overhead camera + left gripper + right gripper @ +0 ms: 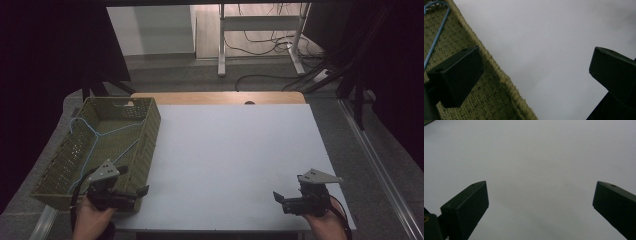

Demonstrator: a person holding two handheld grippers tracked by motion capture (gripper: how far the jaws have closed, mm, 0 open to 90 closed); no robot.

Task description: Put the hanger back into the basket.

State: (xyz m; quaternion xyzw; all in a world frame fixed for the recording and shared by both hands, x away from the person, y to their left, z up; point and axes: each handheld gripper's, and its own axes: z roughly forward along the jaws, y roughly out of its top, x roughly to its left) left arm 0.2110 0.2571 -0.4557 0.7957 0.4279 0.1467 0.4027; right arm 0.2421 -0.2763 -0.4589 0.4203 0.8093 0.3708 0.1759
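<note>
The light-blue wire clothes hanger lies flat on the floor of the olive-green woven rectangular basket, which sits along the table's left edge, at about nine o'clock from the table's centre; the hook points toward the basket's far left corner and one shoulder runs toward its right wall. In the left gripper view a curved stretch of the hanger shows at upper left against the weave, beside the basket's braided rim, which crosses the picture on a slant. The left gripper, held in a hand at about seven o'clock, hangs over the basket's near right corner with its jaws spread wide and nothing between them: one jaw is over the basket's inside, the other over the bare table, so the rim passes between them untouched. The right gripper, held in the other hand at about five o'clock near the front edge, is likewise released, its jaws wide apart over plain surface and gripping nothing. The white rectangular tabletop is open from the basket's right wall across to its right edge, with a strip of pale wood showing along the far side at twelve o'clock. Beyond that stand a white metal desk frame and loose black cables on the floor. No lettering or label can be read anywhere.
</note>
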